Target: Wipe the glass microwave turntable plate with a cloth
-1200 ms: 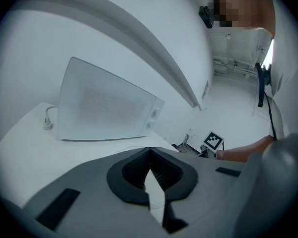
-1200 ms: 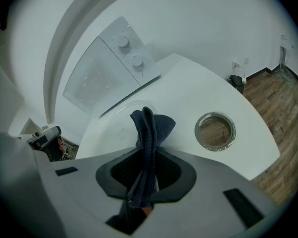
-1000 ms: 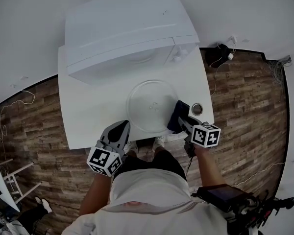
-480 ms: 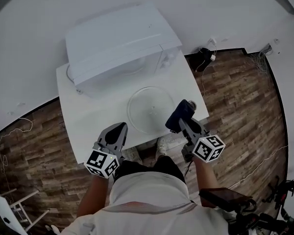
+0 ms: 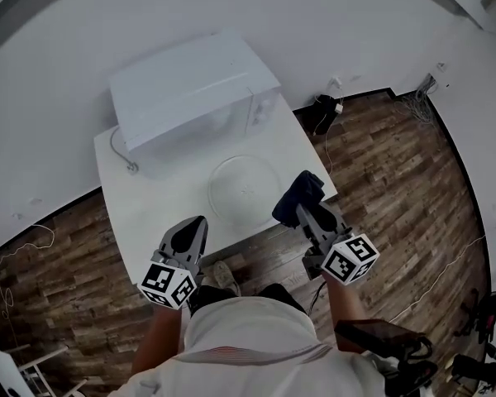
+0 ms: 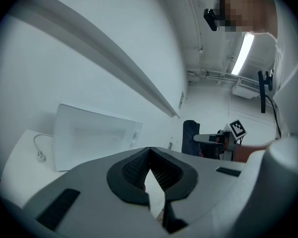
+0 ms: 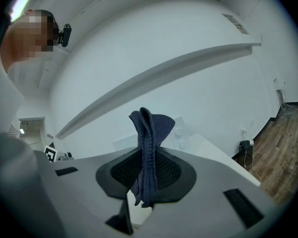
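Observation:
The glass turntable plate (image 5: pixel 243 185) lies flat on the white table (image 5: pixel 149 209), in front of the white microwave (image 5: pixel 190 93). My right gripper (image 5: pixel 300 203) hovers at the plate's right edge, shut on a dark blue cloth (image 5: pixel 300 190) that sticks up out of its jaws. In the right gripper view the cloth (image 7: pixel 150 128) stands folded between the pads of the right gripper (image 7: pixel 146 160). My left gripper (image 5: pixel 190 231) hangs over the table's front edge, left of the plate, with nothing in it. Its pads meet at the tip in the left gripper view, where the left gripper (image 6: pixel 149 152) faces the microwave (image 6: pixel 92 138).
A power cord with its plug (image 5: pixel 128 165) lies on the table left of the microwave. A dark adapter with cables (image 5: pixel 318 106) sits on the wooden floor (image 5: pixel 397 180) at the wall. The person's shoe (image 5: pixel 223 278) stands just below the table's front edge.
The view has pulled back and risen. Both grippers came back toward the table's front edge, and the cloth lifted off the plate's right rim with the right gripper.

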